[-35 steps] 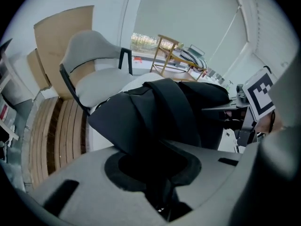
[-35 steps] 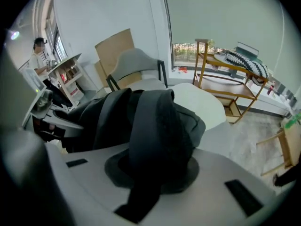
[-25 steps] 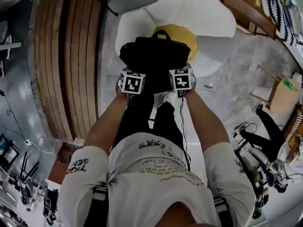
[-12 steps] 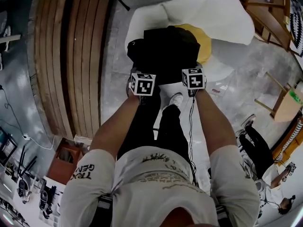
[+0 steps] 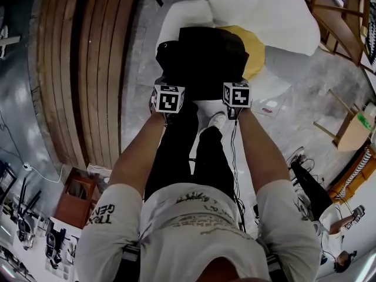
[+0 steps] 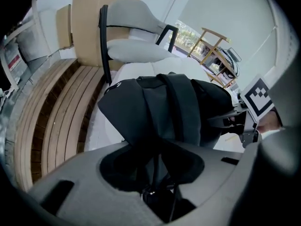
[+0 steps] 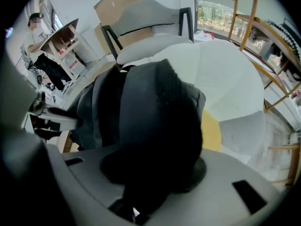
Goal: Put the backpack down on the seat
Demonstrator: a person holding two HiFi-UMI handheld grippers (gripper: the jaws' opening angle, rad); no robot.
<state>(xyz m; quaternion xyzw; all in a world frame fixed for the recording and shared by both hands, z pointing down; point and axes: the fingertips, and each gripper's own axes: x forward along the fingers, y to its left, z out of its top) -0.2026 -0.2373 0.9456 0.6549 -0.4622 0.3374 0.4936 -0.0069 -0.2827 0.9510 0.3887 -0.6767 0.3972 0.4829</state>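
The black backpack rests on the white seat, partly over a yellow cushion. Both grippers are at its near edge: my left gripper at its left corner, my right gripper at its right corner. In the left gripper view a thin strap of the backpack hangs loosely into the left gripper's jaws, which have just been opening. In the right gripper view bulky fabric of the backpack fills the right gripper's jaws, which have also just been opening. The fingertips are hidden.
A slatted wooden bench runs along the left. A grey chair stands behind the seat. Wooden shelving and a small wooden stool are at the right, and a person is on the floor there. A brown box sits at lower left.
Both grippers and the backpack have come down onto the seat, and the backpack has slumped flatter over the yellow cushion. Its top handle no longer stands up.
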